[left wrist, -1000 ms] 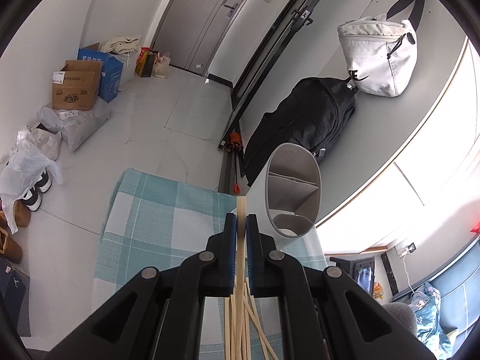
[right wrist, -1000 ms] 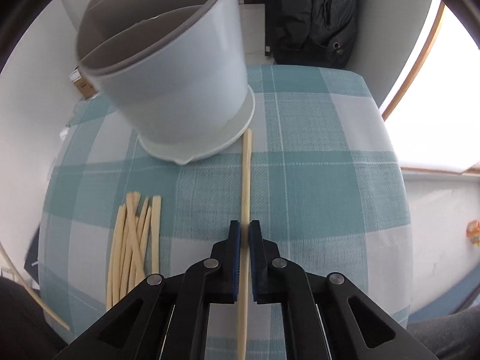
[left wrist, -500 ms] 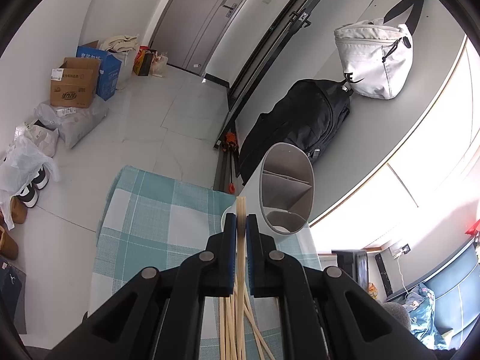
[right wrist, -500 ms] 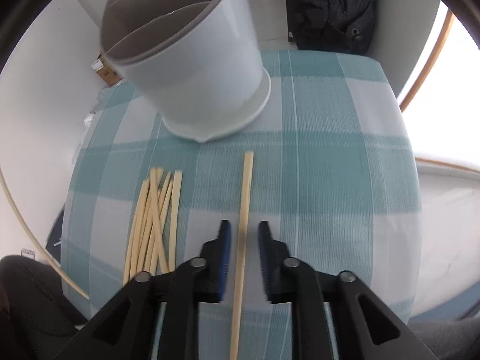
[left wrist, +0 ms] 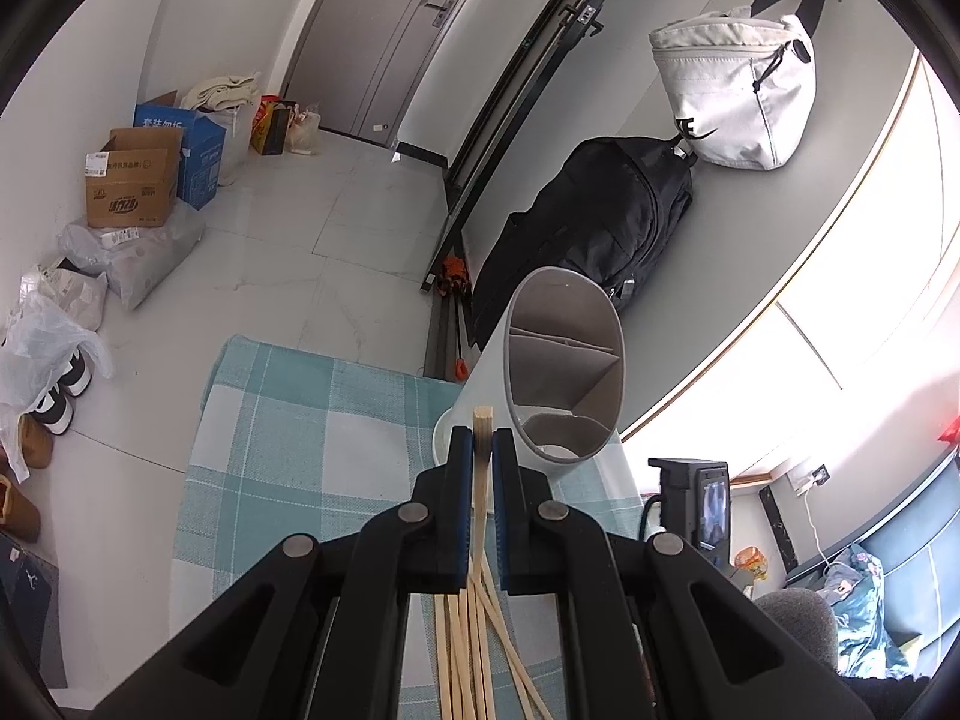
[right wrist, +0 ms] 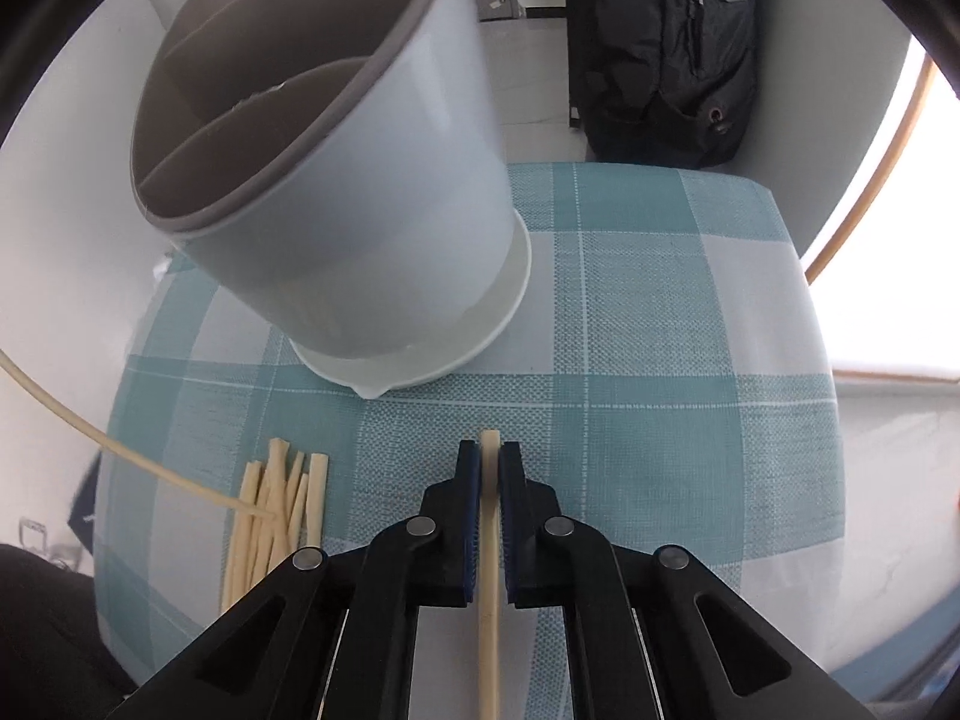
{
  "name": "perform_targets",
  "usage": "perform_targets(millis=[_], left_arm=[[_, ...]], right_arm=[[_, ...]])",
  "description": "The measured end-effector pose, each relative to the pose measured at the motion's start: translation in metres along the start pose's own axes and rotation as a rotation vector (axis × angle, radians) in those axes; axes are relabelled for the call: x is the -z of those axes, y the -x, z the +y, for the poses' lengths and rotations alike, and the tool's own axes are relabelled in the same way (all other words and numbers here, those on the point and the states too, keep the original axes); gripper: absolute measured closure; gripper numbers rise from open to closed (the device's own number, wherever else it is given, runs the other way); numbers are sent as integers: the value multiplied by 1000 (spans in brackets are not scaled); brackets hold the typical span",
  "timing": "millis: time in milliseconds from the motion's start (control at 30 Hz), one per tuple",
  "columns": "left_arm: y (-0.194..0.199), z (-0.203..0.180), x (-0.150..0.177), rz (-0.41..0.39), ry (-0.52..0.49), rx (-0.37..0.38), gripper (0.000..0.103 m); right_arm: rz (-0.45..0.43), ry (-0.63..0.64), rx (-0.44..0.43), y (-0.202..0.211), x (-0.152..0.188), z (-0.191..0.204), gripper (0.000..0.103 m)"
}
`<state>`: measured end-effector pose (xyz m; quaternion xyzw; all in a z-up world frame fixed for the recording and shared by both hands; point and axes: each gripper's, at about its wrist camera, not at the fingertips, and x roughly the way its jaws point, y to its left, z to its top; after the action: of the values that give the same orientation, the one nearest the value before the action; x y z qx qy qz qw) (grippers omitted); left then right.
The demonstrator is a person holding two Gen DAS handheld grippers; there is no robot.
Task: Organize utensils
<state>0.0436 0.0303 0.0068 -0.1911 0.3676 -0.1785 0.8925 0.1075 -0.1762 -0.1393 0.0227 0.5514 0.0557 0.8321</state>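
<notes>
Chopsticks, one per claw, are shown clamped for transfer to the divided holder. Left wrist view: the left claw (left wrist: 477, 443) is seen clenched on a single chopstick (left wrist: 482, 480), its squared tip projecting just past the pads, exactly as in the two earlier frames; the holder (left wrist: 564, 372) stands just beyond, its compartments visible and apparently empty, while a loose bundle of chopsticks (left wrist: 474, 648) lies on the checked tablecloth (left wrist: 288, 420) below the claw. Right wrist view: the right claw (right wrist: 489, 456) is shown closed on a second chopstick (right wrist: 489, 540) near its far end. Half a second earlier its jaws stood apart around this stick, which then reached much further ahead; the jaws have just been closing, so the grip has been retaken nearer the tip. The holder (right wrist: 336, 180) is near, ahead and to the left; the remaining sticks (right wrist: 276, 516) lie beside the claw on the table. Both sticks are judged ready for insertion.
</notes>
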Motion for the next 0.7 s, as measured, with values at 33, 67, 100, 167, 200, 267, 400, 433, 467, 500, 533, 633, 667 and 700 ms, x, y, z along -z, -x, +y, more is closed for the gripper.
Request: perform_targets(millis=[33, 67, 100, 167, 200, 267, 400, 433, 467, 500, 533, 633, 667, 700], left_arm=[[0, -1, 1, -2, -6, -1, 101], [1, -3, 1, -4, -15, -5, 101], [2, -5, 1, -7, -27, -8, 101], [6, -10, 1, -19, -48, -4, 101], [9, -14, 0, -24, -66, -7, 101], [12, -20, -2, -36, -91, -8, 101], [17, -34, -8, -37, -131, 2, 101], [18, -36, -9, -38, -142, 4, 101], [19, -39, -10, -38, -155, 4, 101], [20, -43, -11, -39, -168, 3, 101], [20, -47, -12, -38, -183, 2, 101], [24, -55, -14, -39, -218, 1, 101], [25, -54, -15, -38, -218, -5, 101], [26, -51, -14, -38, -212, -12, 101]], right_arm=[[-24, -16, -16, 8, 1, -4, 98], [-43, -29, -34, 15, 0, -6, 98], [-58, -39, -49, 20, -1, -6, 98], [-116, -61, -93, 40, -4, -10, 98], [-146, -66, -113, 50, -4, -11, 98], [-237, -66, -158, 75, -5, -13, 98], [-426, -46, -243, 121, -7, -12, 98], [-468, -39, -261, 131, -8, -11, 98], [-502, -35, -277, 139, -7, -10, 98], [-532, -30, -286, 146, -8, -9, 98], [-566, -22, -298, 155, -10, -6, 98], [-610, -5, -316, 165, -23, -1, 97], [-610, 3, -323, 166, -25, 0, 97], [-614, 5, -331, 168, -29, 1, 97]])
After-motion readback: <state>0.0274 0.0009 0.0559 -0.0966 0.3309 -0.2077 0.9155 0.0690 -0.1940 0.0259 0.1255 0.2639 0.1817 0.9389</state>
